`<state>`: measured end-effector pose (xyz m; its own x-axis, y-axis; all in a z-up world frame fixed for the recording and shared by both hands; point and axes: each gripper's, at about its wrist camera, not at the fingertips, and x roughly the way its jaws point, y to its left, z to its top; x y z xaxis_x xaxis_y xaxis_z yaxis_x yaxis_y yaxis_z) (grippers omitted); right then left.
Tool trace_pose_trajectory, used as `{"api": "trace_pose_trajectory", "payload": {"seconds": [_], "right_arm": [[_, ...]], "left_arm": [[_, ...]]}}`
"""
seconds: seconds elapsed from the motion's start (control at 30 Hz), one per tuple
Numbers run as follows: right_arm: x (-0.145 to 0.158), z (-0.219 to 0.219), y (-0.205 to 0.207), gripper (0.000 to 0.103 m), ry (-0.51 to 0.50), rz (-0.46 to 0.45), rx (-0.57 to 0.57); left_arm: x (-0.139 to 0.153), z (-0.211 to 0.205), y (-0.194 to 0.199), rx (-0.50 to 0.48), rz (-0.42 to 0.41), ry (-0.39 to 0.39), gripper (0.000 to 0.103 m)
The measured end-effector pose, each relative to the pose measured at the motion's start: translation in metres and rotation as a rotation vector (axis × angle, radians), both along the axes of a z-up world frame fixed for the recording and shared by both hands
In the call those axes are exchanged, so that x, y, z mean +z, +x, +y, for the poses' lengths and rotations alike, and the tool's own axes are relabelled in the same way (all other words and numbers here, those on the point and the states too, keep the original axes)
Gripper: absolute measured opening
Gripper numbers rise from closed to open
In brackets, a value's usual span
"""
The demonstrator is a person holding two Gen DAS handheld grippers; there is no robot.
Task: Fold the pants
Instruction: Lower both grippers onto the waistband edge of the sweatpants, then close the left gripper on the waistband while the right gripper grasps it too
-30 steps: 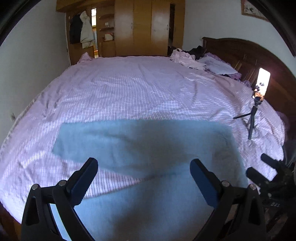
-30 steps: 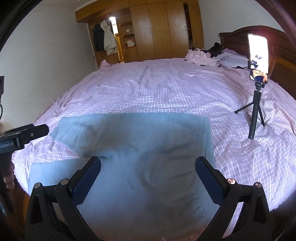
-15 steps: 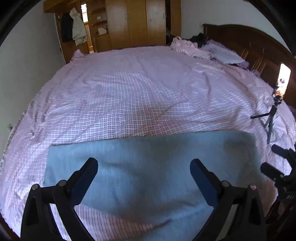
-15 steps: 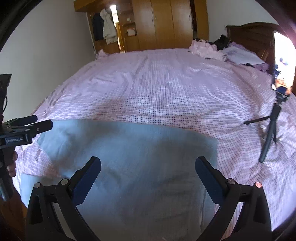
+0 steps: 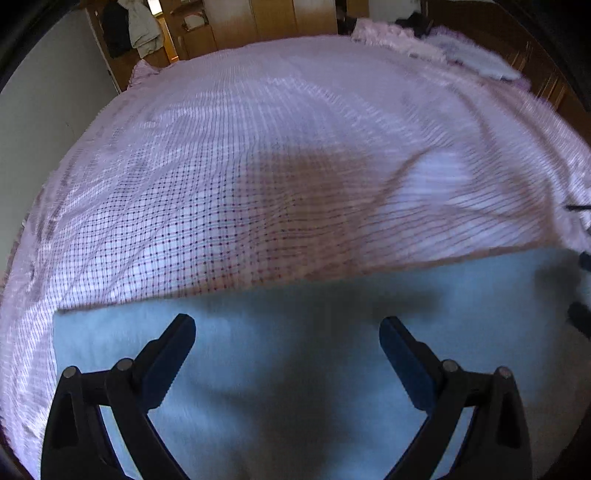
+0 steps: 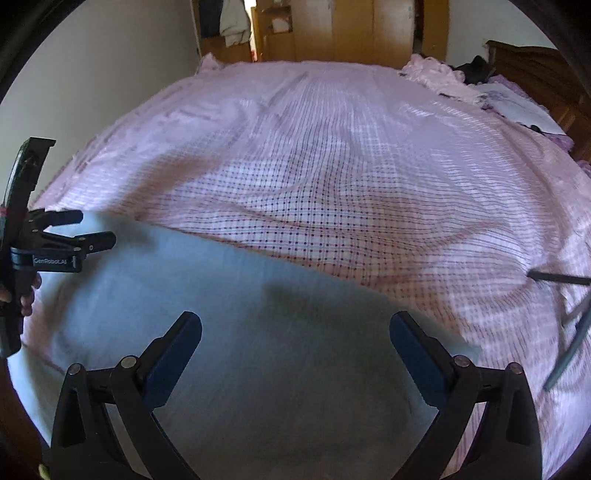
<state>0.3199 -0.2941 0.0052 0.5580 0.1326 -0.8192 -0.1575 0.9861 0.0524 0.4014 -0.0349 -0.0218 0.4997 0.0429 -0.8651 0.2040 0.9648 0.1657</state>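
The light blue pants (image 5: 288, 332) lie flat on the pink checked bedspread (image 5: 258, 166) near its front edge, and they also show in the right wrist view (image 6: 229, 295). My left gripper (image 5: 287, 328) is open and empty, low over the pants. It also shows at the left edge of the right wrist view (image 6: 96, 229). My right gripper (image 6: 295, 326) is open and empty, low over the right part of the pants. Both views are blurred by motion.
A tripod leg (image 6: 569, 343) stands on the bed at the right. Crumpled clothes (image 6: 439, 79) lie by the dark wooden headboard (image 6: 543, 70). Wooden wardrobes (image 6: 354, 29) stand beyond the bed's far side.
Both grippers have dropped lower and closer to the pants, which now fill the bottom of each view. The phone on its tripod has slid out of view. Both grippers stay open.
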Motion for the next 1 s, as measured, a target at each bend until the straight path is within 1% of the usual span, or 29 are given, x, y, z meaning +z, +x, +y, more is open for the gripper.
{"api": "trace_pose_trajectory", "payload": {"seconds": [0.03,0.1,0.23,0.3,0.37,0.43,0.6,0.7,0.77,0.8,0.83,0.87,0.93,0.97,1.0], "right_arm": [[-0.003,0.001,0.005,0.099,-0.005,0.004,0.003],[-0.012,0.001,0.016,0.099,-0.015,0.013,0.004],[-0.033,-0.002,0.030,0.099,-0.014,0.061,0.008],[-0.046,-0.003,0.034,0.099,0.003,0.087,0.002],[-0.053,-0.007,0.035,0.099,0.032,0.087,-0.002],[-0.057,-0.009,0.036,0.099,0.048,0.085,0.002],[-0.061,-0.008,0.036,0.100,0.045,0.079,0.013],[-0.062,-0.007,0.036,0.099,0.039,0.087,0.020],[-0.060,-0.005,0.036,0.097,0.039,0.085,0.025],[-0.059,-0.004,0.035,0.092,0.041,0.080,0.031],[-0.056,-0.003,0.034,0.084,0.044,0.073,0.041],[-0.054,-0.002,0.032,0.080,0.044,0.066,0.050],[-0.051,0.000,0.028,0.063,0.048,0.054,0.063],[-0.050,0.000,0.027,0.058,0.055,0.050,0.065],[-0.050,0.001,0.026,0.052,0.059,0.047,0.064]], "left_arm": [[-0.007,-0.001,0.005,0.005,-0.002,0.038,0.102],[-0.019,0.000,0.013,-0.010,0.002,0.054,0.103],[-0.034,0.009,0.021,0.003,0.019,-0.014,0.103],[-0.039,0.016,0.024,0.017,0.040,-0.052,0.103],[-0.043,0.021,0.027,0.022,0.048,-0.082,0.103],[-0.046,0.023,0.029,0.013,0.043,-0.084,0.103],[-0.050,0.027,0.026,-0.009,0.012,-0.098,0.103],[-0.048,0.023,0.016,-0.013,0.001,-0.084,0.103],[-0.047,0.024,0.013,-0.013,0.006,-0.074,0.103],[-0.048,0.023,0.012,-0.012,0.006,-0.071,0.102],[-0.047,0.021,0.012,-0.012,-0.001,-0.065,0.102],[-0.047,0.019,0.009,-0.008,-0.021,-0.058,0.101],[-0.042,0.009,0.002,-0.013,-0.055,-0.042,0.096],[-0.041,0.006,-0.002,-0.021,-0.072,-0.032,0.091],[-0.040,0.002,-0.005,-0.031,-0.081,-0.027,0.084]]}}
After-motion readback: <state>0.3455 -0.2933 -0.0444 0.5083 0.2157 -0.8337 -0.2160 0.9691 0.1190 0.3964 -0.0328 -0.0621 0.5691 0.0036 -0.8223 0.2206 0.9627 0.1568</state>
